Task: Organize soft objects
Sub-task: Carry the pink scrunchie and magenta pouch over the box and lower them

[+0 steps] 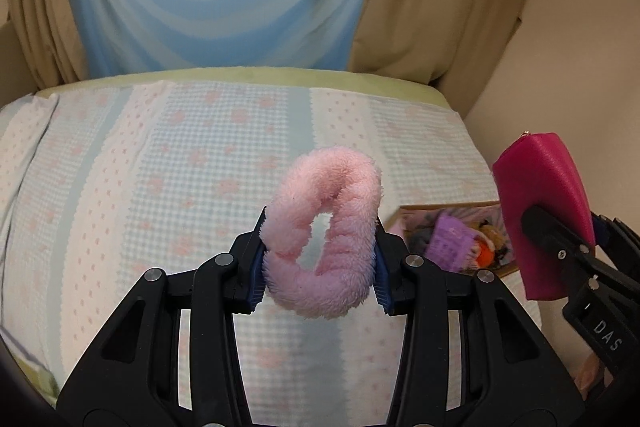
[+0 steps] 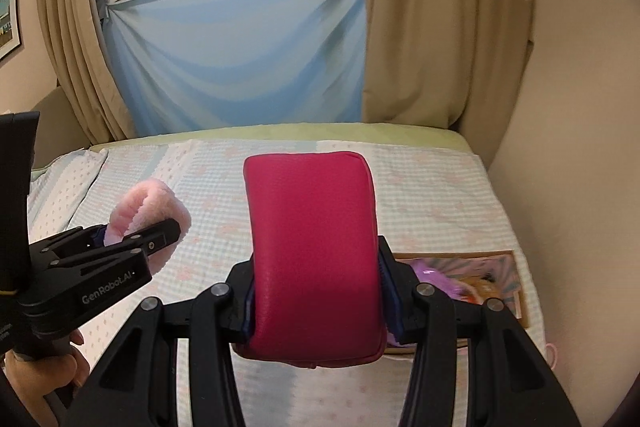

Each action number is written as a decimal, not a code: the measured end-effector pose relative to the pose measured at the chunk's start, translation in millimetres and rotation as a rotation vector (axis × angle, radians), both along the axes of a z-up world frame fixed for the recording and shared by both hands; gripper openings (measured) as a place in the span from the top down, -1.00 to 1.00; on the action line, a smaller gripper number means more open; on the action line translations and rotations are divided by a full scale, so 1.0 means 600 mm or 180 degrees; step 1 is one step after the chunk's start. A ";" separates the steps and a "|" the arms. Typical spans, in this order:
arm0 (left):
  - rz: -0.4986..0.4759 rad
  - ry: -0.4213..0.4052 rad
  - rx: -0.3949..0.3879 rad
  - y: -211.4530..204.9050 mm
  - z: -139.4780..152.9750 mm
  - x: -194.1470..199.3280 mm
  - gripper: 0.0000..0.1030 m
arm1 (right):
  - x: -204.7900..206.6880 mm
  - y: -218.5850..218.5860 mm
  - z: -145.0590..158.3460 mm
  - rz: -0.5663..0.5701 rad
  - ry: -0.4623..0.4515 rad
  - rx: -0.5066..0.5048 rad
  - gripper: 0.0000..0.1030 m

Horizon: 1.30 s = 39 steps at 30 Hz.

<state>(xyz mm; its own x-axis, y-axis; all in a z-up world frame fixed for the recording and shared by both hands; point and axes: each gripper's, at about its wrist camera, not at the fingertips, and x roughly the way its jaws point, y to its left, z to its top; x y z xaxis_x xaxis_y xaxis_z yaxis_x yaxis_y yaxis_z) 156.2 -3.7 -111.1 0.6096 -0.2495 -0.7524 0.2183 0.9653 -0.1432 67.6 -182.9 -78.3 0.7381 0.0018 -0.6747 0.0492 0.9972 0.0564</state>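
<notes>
Bed: the bed (image 1: 168,163), under a blue-and-pink checked cover, fills both views; no loose soft thing shows on the visible part of it.
Box: a shallow cardboard box (image 1: 505,269) sits on the cover near the right-hand wall, already holding several small soft items, purple and orange among them; that part of the sorting looks done.
Pouch: the magenta pouch (image 2: 316,251) is up off the bed, above and just left of the box, standing on end.
Right gripper: the right gripper (image 2: 318,303) has its jaws parted to the pouch's width and pressed on both its sides.
Scrunchie: the fluffy pink scrunchie (image 1: 324,239) is lifted over the middle of the bed, well left of the box.
Left gripper: the left gripper (image 1: 320,263) pinches the scrunchie's ring from both sides, its jaws partly closed.
Left to do: judging by this, both held pieces remain to be placed, probably into the box; the pouch is nearer.
</notes>
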 end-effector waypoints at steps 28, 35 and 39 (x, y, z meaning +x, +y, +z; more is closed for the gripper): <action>-0.0636 0.0581 0.0262 -0.498 -0.213 0.023 0.25 | 0.042 -0.430 -0.194 -0.0522 0.0811 0.0133 0.14; -0.0854 0.0917 0.0450 -0.559 -0.338 0.069 0.25 | 0.085 -0.489 -0.305 -0.0588 0.1223 0.0381 0.14; -0.0985 0.0986 0.0597 -0.582 -0.373 0.101 0.24 | 0.105 -0.511 -0.349 -0.0616 0.1426 0.0529 0.13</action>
<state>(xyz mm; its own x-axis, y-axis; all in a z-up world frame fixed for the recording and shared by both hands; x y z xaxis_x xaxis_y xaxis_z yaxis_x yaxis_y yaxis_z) 216.9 -352.7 -334.9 0.2680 -0.2266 -0.9364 0.4741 0.8771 -0.0766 130.5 -489.7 -287.6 0.3740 0.0279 -0.9270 0.2877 0.9468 0.1446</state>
